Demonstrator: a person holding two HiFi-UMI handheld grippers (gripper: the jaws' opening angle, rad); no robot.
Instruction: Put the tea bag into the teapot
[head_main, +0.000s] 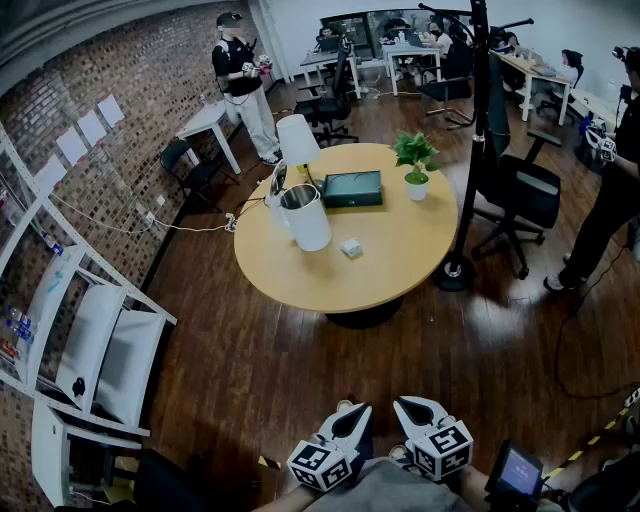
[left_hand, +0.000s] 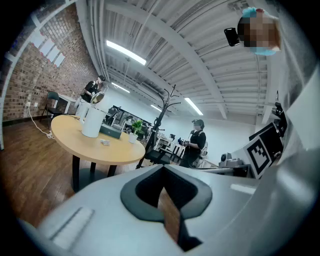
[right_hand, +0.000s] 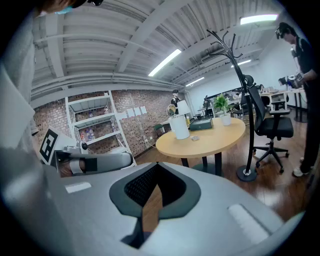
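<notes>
Wooden table (head_main: 400, 262) stood far off, tea bag (head_main: 350, 247) lying a little right of the lid-up teapot (head_main: 305, 218). Left gripper (head_main: 356, 414) and right gripper (head_main: 409, 410) were clenched empty, tucked near the person's waist, presumably because no reach had started.

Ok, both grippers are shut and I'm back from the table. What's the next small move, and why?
Probably step up to the table: the tea bag lies beside the teapot, whose lid stands open, and the left gripper and right gripper hang empty near your body, well short of either.
</notes>
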